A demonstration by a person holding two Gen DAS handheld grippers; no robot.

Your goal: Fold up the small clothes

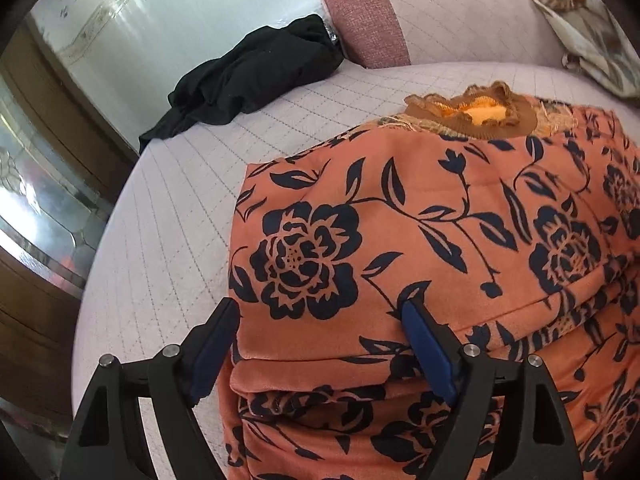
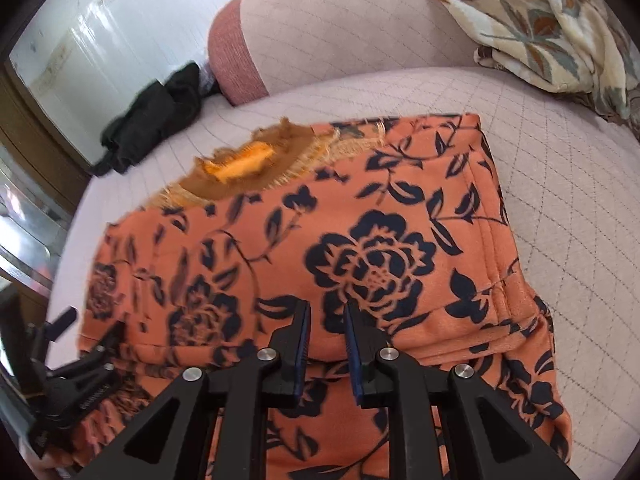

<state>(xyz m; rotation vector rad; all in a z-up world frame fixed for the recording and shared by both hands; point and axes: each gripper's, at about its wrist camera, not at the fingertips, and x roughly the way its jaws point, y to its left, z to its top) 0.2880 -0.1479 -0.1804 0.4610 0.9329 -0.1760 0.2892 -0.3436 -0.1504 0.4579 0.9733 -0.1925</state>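
An orange garment with a dark floral print [image 1: 420, 220] lies folded in layers on the pale quilted bed [image 1: 168, 208]; it also shows in the right wrist view [image 2: 320, 240]. Its brown frayed collar with an orange patch [image 1: 476, 110] points away from me. My left gripper [image 1: 320, 312] is open, its fingers straddling the garment's near left corner. My right gripper [image 2: 326, 312] is open by a narrow gap, just above the near folded edge. The left gripper also shows at the lower left of the right wrist view [image 2: 72, 344].
A crumpled black garment [image 1: 248, 80] lies at the far left of the bed near the white wall. A pink bolster cushion [image 1: 364, 16] stands behind it. A cream leaf-print blanket [image 2: 540, 28] is heaped at the far right.
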